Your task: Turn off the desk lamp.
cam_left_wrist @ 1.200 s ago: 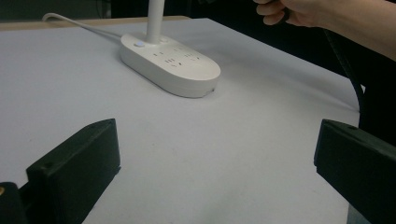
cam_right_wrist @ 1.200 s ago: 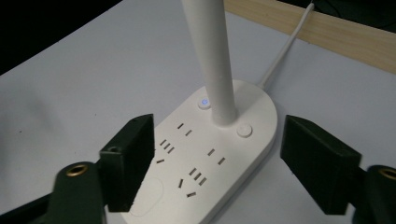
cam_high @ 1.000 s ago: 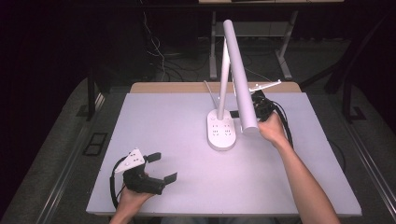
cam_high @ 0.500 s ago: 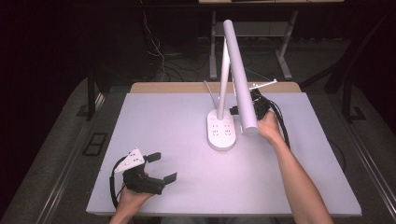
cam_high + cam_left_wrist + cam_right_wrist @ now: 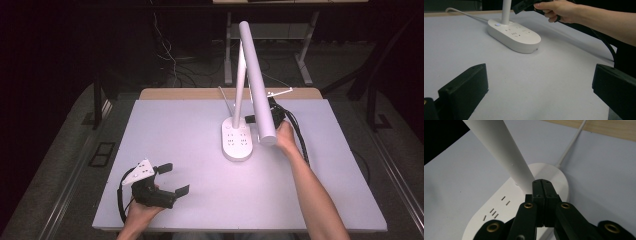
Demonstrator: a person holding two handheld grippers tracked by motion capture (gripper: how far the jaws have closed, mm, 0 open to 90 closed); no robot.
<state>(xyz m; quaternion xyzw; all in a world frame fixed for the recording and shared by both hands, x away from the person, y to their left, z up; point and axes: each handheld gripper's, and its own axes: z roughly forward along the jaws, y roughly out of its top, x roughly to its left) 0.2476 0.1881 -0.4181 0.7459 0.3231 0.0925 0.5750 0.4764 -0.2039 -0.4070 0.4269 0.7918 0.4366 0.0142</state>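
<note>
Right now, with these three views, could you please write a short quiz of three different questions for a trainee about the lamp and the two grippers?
1. True or false: the right gripper has its jaws pressed together.
2. Which one is held open above the bare table: A) the left gripper B) the right gripper?
3. Fill in: the base of the desk lamp has power ______ on its top.

Key:
1. True; it sits just above the base, beside the lamp's post.
2. A.
3. Sockets.
</note>
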